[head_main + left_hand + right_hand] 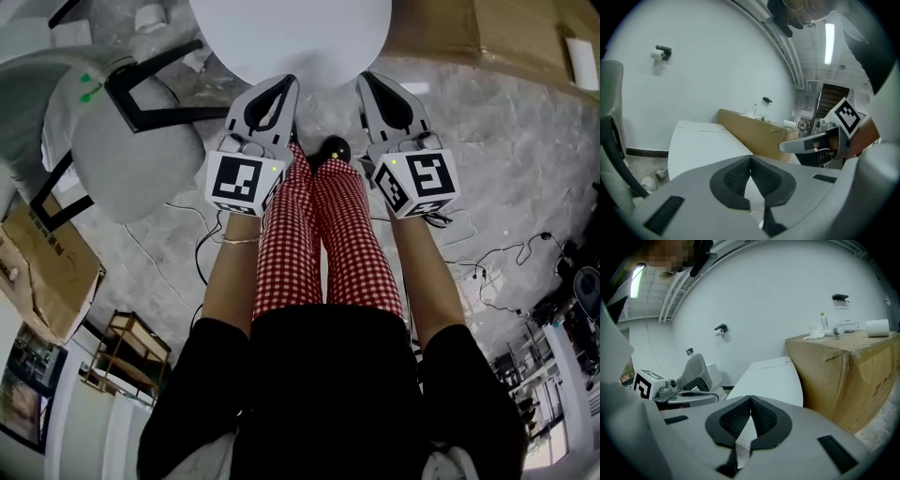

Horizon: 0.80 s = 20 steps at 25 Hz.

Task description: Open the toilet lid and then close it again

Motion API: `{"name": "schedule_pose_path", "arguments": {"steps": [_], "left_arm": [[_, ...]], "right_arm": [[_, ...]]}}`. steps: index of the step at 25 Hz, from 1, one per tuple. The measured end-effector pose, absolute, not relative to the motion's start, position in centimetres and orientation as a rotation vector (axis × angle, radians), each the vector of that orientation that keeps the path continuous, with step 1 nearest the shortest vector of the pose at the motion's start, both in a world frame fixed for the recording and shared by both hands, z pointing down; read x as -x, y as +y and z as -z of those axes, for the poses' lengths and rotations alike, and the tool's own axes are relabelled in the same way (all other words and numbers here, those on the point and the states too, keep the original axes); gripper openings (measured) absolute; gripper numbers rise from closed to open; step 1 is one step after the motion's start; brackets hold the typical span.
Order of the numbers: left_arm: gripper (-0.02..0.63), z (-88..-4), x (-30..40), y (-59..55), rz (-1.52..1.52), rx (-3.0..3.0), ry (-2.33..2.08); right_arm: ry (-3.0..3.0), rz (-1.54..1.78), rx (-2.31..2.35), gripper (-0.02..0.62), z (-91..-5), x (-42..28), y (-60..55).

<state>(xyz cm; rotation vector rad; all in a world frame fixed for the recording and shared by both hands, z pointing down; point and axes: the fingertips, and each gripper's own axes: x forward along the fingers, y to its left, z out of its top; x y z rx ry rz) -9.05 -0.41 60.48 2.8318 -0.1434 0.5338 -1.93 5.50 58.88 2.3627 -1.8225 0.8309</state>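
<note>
Person's black top [328, 394] fills 6 o'clock; left tongs [286, 86] and right tongs [367, 84], both pressed together and empty, hover by the shut toilet lid [291, 37] at 12 o'clock; its smooth rim could slip off them, letting it slam.

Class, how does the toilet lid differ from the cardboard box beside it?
The toilet lid is white and rounded; the cardboard box is brown and square-edged. The lid is bare; the box carries bottles and a paper roll. Both sit near the white wall.
</note>
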Motion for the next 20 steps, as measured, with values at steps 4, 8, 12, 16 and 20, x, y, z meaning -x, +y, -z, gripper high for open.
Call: {"name": "schedule_pose_path", "arguments": {"steps": [4,8,12,16,20], "left_arm": [[0.003,-58.5,8.9,-0.2,-0.511,-2.871,-0.130],[0.003,-56.2,8.7,0.3,-0.477,-2.876,-0.124],[0.003,-53.6,8.7,0.7,-0.453,-2.884,-0.141],[0.003,-51.3,8.4,1.2,-0.411,-2.896,-0.148],[0.003,-49.1,8.0,1.3,-0.402,-2.917,-0.142]], "right_arm": [[-1.854,-0.782,-2.379,0.018,-56.6,2.2,5.0],[-1.882,-0.736,-2.387,0.018,-54.5,2.3,4.8],[-1.925,-0.695,-2.389,0.018,-52.0,2.6,4.7],[-1.951,-0.651,-2.381,0.018,-49.8,2.6,4.7],[-1.970,-0.612,-2.382,0.018,-47.4,2.8,4.6]]}}
